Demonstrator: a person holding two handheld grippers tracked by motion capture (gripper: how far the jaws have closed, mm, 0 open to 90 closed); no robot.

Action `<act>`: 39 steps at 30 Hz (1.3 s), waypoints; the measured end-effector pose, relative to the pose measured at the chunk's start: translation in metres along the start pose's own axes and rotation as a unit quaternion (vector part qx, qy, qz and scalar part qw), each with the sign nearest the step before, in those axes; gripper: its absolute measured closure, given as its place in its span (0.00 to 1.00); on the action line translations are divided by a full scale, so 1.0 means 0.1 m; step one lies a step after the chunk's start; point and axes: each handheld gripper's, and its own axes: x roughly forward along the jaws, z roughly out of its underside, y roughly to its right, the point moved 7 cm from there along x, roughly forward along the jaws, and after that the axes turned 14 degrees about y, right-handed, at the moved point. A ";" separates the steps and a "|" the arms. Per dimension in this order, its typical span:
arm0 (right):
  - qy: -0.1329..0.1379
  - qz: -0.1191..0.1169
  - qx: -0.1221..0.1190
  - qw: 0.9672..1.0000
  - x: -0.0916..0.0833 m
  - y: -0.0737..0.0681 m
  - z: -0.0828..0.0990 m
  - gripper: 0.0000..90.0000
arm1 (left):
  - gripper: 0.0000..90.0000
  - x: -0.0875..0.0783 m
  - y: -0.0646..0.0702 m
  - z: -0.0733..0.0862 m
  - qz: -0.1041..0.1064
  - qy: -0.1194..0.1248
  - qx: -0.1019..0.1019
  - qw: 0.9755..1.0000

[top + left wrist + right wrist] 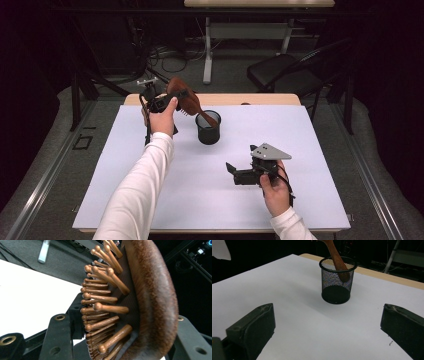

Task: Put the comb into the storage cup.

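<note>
One wooden hairbrush [186, 100] and one black mesh cup [208, 129] were on the white counter [150, 190]. The left hand-held gripper [159, 102] pinched the brush head, tilted, with the handle tip inside the cup. The right hand-held gripper [239, 175] stood spread, empty, well apart from the cup.

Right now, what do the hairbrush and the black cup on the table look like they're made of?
The hairbrush looks like wood: a reddish-brown body with a matte, grainy surface, and rounded-tip pins of the same colour, possibly wood too. The cup looks like black wire mesh, probably metal: the table shows through its wall, and its rim and base are solid bands.
</note>
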 end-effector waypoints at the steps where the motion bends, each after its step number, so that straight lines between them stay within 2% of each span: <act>1: 0.000 0.000 0.000 1.000 0.00 0.00 0.00 0.00 | 0.52 0.00 0.00 0.00 0.000 0.000 0.003 1.000; 28: -0.002 -0.001 0.000 1.000 0.00 0.00 0.01 0.00 | 0.52 0.07 -0.08 0.17 -0.010 -0.017 0.011 1.000; 30: -0.003 -0.002 0.000 1.000 0.00 0.00 0.01 0.00 | 0.52 0.08 -0.09 0.18 -0.011 -0.017 0.007 1.000; 35: -0.002 -0.003 -0.002 1.000 0.01 -0.01 0.01 0.00 | 0.52 0.08 -0.11 0.21 -0.012 -0.021 0.013 1.000; 39: -0.002 -0.002 0.000 1.000 0.01 -0.01 0.01 0.00 | 0.52 0.10 -0.11 0.23 -0.013 -0.020 0.009 1.000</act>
